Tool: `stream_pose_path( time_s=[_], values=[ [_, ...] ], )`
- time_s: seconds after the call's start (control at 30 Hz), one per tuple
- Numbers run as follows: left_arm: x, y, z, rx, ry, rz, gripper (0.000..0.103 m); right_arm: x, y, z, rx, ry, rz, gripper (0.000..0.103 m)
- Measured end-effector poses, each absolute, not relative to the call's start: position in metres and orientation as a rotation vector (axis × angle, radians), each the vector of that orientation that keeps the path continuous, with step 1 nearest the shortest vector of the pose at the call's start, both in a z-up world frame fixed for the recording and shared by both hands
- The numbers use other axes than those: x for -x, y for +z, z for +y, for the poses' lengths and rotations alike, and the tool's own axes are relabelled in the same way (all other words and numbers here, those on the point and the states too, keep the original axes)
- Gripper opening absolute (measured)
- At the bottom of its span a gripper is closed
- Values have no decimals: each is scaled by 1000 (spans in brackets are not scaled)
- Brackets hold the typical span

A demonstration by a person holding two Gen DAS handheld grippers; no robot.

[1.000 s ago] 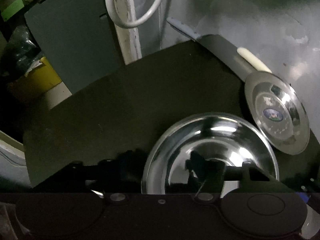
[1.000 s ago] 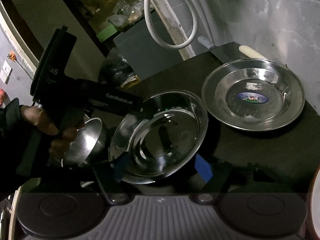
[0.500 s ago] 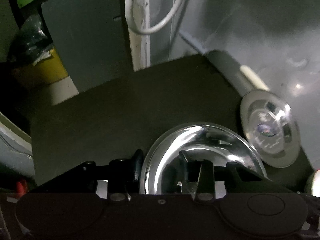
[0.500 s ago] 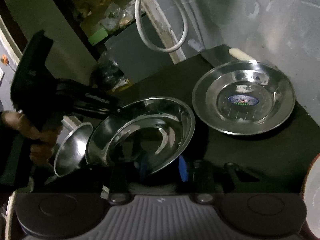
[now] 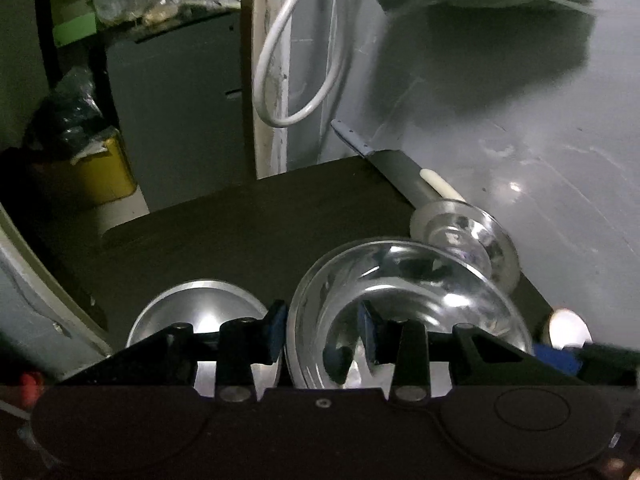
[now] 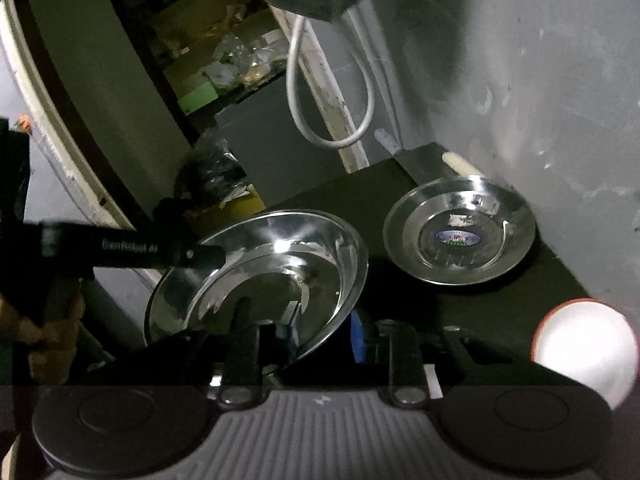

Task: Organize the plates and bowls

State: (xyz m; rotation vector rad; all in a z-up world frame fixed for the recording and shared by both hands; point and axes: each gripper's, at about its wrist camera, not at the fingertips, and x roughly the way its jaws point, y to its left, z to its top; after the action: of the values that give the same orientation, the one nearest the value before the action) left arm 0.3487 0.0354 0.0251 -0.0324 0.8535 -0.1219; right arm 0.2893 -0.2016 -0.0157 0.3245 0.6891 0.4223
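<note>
A large steel plate [image 5: 412,300] is held in the air above the dark table [image 5: 240,224], tilted. My left gripper [image 5: 322,332] is shut on its near-left rim. In the right wrist view the same plate [image 6: 264,276] shows, and my right gripper [image 6: 320,336] is shut on its near rim. A second steel plate [image 6: 460,232] with a blue sticker lies flat at the back right by the wall; it also shows in the left wrist view [image 5: 472,236]. A small steel bowl [image 5: 200,312] lies under my left gripper.
A white round dish [image 6: 584,348] sits at the table's right front edge. A grey wall [image 5: 520,100] bounds the table on the right. A white cable loop [image 5: 296,60] hangs at the back. A yellow bin [image 5: 100,172] stands beyond the table's left edge.
Both grippers have lifted the large plate higher and pulled it back toward me. The stickered plate now looks farther away, and the small bowl has come into the left wrist view.
</note>
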Motion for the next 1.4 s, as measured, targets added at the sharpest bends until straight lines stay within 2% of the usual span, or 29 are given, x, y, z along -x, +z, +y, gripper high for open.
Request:
stream_pose_path(
  time_s=[0.2, 0.57, 1.4],
  values=[
    [-289, 20, 52, 118, -90, 821, 32, -254, -3, -195, -256, 431, 692, 23],
    [-213, -11, 74, 265, 17, 811, 32, -203, -9, -165, -126, 482, 757, 22],
    [-219, -46, 65, 93, 121, 861, 32, -212, -33, -116, 88, 444, 819, 22]
  ],
)
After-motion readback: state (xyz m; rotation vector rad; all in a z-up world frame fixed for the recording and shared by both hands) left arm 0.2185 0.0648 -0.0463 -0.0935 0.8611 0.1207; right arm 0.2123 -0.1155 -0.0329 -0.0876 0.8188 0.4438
